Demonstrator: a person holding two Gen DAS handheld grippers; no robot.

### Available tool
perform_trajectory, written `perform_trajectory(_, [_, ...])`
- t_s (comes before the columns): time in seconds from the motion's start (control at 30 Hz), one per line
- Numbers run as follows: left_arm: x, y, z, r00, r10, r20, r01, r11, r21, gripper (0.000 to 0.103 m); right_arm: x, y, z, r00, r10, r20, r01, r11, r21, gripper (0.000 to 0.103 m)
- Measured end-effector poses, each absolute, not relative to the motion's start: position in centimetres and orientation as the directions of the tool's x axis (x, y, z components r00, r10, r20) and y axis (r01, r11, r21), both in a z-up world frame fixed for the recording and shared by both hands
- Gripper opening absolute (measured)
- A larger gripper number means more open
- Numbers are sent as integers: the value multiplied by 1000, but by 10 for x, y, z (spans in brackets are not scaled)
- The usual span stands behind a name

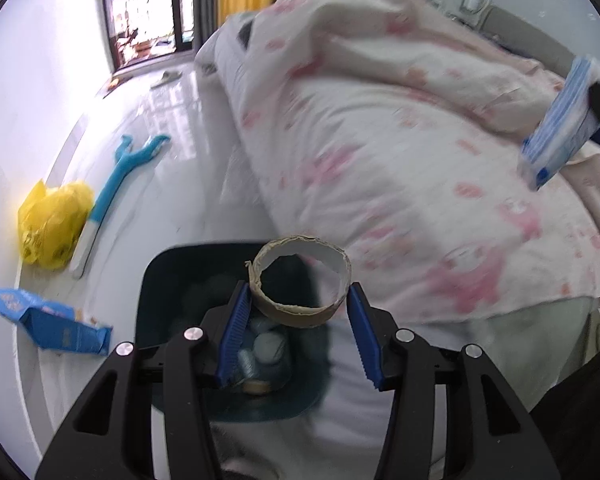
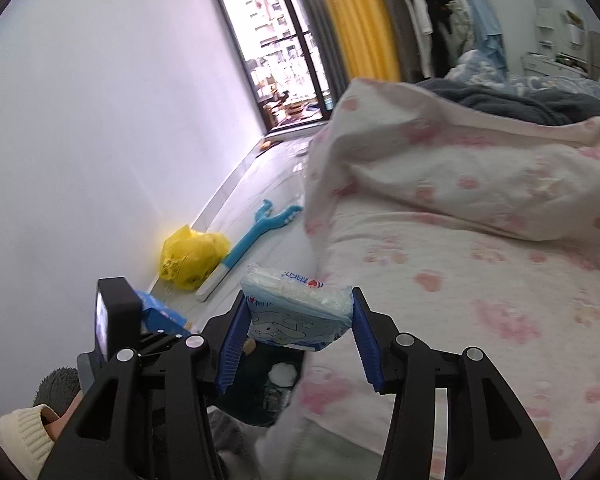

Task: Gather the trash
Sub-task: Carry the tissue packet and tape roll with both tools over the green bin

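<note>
Brown cardboard, torn along its top edge, forms the tape roll core [image 1: 300, 276] that sits between the blue pads of the left gripper [image 1: 298, 300]; the left pad presses its side and the right pad meets its far edge, so the claw is pinching the ring. Directly under it stands a dark trash bin [image 1: 156, 280] on the pale floor [image 1: 172, 184], with bottles and a tape roll lying inside. To the left of the bin lie a blue snack bag [image 1: 48, 320], a crumpled yellow plastic bag [image 1: 52, 224] and a blue and white long-handled tool [image 1: 112, 188]. A pink-patterned duvet [image 1: 400, 160] covers the bed on the right, and at the far right edge the right gripper [image 1: 576, 120] carries a blue tissue pack [image 1: 560, 120] above the duvet. In the right wrist view, the right gripper [image 2: 298, 320] is pressed against both ends of the tissue pack [image 2: 296, 312], holding it above the edge of the bed, with the bin [image 2: 272, 380] below it. The yellow bag [image 2: 192, 256], the long tool [image 2: 252, 240] and the snack bag [image 2: 160, 312] lie near the wall, and the duvet [image 2: 460, 220] fills the right side.
</note>
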State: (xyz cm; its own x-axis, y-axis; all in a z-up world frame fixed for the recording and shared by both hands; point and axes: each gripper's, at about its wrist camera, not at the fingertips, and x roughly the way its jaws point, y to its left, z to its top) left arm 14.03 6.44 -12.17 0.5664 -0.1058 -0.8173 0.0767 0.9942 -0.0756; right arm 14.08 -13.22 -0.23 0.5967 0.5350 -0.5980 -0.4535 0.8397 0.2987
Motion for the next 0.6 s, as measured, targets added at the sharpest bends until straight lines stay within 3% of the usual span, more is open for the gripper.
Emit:
perform_trajectory(0.53, [137,138,-176,402,-112,-909,-34,990,-137,54,149,-28,-36,481,555,-679,-514,806,294,51])
perform_trajectory(0.6, [134,145,-178,395,-114,-912,-42,989,-142,61,152,-18,-41,469,553,-689,-514,805,297,51])
